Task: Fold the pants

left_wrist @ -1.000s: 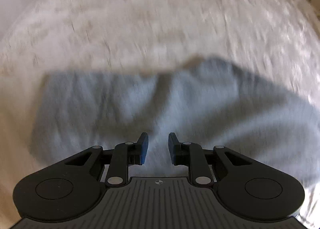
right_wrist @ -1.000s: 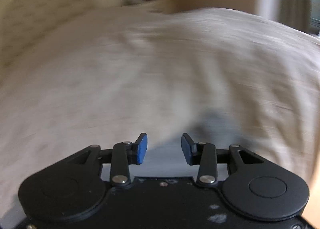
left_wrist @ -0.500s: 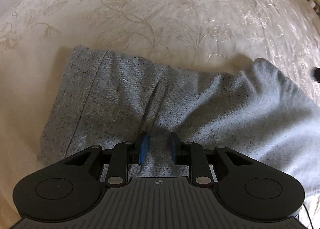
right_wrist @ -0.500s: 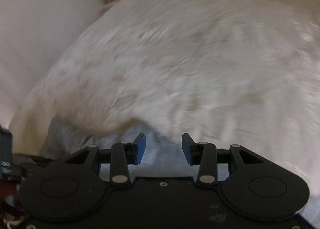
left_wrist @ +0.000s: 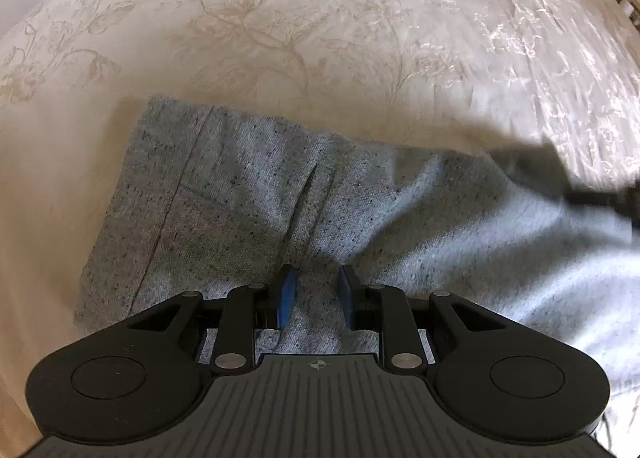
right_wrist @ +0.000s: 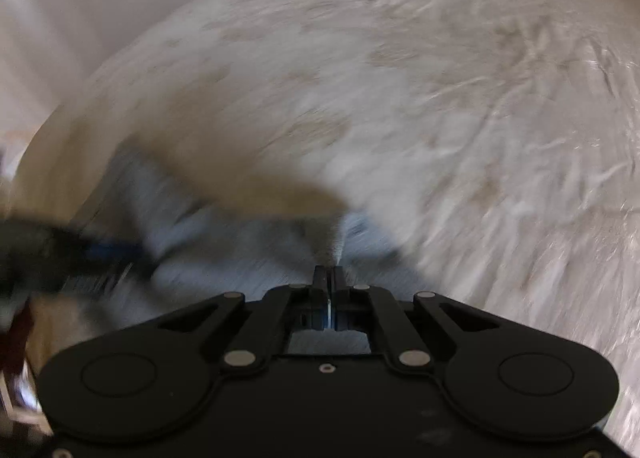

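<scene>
Left-wrist view: grey speckled pants (left_wrist: 360,218) lie spread on a bed covered by a cream floral bedspread (left_wrist: 320,18). The garment runs from a straight hemmed edge at about 9 o'clock across to 3 o'clock, with a crease rising from the centre toward 12 o'clock. The left tool (left_wrist: 313,292) points steeply down over the cloth at 6 o'clock. Its blue pads (left_wrist: 285,292) stand a little apart with fabric showing in the gap; they do not appear to pinch it, so this tool reads as released. A dark blurred shape at 3 o'clock is probably the other tool.

Right-wrist view: the picture is heavily motion-blurred. The right tool (right_wrist: 328,278) is clenched, fingers together, at the pants' far edge, which lies at 6 o'clock. Whether a thin layer of cloth is caught between them cannot be told.

Progress, as a judgement: the pants lie in a compact rumpled rectangle, possibly already doubled once. No neat final fold shows. Smoothing and at least one further fold appear to remain.
</scene>
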A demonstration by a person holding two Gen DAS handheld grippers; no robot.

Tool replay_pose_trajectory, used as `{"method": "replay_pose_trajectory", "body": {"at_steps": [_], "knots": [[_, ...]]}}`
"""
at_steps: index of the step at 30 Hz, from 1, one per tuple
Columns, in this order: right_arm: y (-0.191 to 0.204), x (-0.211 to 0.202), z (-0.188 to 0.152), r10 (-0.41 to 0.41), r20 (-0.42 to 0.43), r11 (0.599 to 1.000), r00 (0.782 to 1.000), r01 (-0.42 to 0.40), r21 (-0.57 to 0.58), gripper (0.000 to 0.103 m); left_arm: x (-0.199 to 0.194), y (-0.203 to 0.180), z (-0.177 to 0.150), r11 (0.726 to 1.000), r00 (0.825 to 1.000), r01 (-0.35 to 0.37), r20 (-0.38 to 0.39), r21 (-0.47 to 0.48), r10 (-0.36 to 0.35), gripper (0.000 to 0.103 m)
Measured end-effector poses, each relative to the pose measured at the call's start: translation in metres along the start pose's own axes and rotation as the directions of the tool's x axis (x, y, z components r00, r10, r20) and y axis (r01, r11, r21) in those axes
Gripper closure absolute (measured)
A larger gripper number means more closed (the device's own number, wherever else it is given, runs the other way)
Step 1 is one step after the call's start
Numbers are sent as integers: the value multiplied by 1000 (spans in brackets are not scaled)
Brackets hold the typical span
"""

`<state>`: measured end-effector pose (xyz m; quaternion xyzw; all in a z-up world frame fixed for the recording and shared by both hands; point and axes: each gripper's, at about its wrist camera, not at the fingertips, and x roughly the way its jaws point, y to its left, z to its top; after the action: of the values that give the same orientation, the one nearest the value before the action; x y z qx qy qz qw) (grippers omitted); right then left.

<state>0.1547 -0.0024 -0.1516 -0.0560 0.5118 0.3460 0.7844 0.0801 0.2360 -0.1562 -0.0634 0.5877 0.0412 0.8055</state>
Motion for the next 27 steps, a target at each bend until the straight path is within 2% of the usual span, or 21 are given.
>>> {"method": "replay_pose_trajectory", "body": {"at_steps": [2, 5, 9, 10, 12, 13, 14, 20, 24, 25, 26, 27], "knots": [[17, -3, -20, 2, -21, 999, 1000, -2, -38, 100, -5, -1, 9, 1000, 1000, 21, 20, -11, -21, 79], [33, 3, -40, -39, -38, 996, 999, 36, -79, 100, -8, -6, 23, 999, 997, 33, 67, -8, -32, 79], [27, 5, -35, -46, -14, 998, 999, 47, 33, 98, 11, -4, 20, 1000, 1000, 18, 23, -20, -18, 76], [24, 2, -31, -51, 2, 997, 999, 51, 57, 92, 16, -1, 14, 1000, 1000, 20, 16, -17, -19, 75], [20, 1, -22, -49, 30, 995, 998, 46, 88, 80, 15, 2, 4, 999, 998, 33, 52, 6, -33, 75], [17, 1, -16, -44, 40, 994, 998, 40, 98, 60, 14, 3, 2, 999, 998, 34, 55, 14, -35, 75], [14, 2, -9, -31, 45, 994, 998, 26, 103, 56, 14, 4, 1, 999, 998, 36, 56, 17, -37, 75], [11, 23, 24, -2, 40, 998, 999, 0, 65, 56, 12, 7, 0, 999, 997, 52, 54, -14, -51, 75], [3, 33, 36, 0, 14, 997, 1000, -1, 78, 56, 12, 7, -2, 999, 997, 52, 61, -7, -52, 75], [0, 36, 38, 15, 5, 995, 1000, -16, 100, 68, 12, 7, -3, 999, 997, 52, 62, -5, -52, 75], [-5, 38, 41, 39, -6, 991, 999, -38, 129, 90, 12, 7, -4, 999, 997, 52, 63, -4, -52, 75], [-8, 38, 40, 54, -18, 988, 998, -50, 148, 99, 11, 7, -5, 999, 997, 53, 65, -3, -52, 75]]}}
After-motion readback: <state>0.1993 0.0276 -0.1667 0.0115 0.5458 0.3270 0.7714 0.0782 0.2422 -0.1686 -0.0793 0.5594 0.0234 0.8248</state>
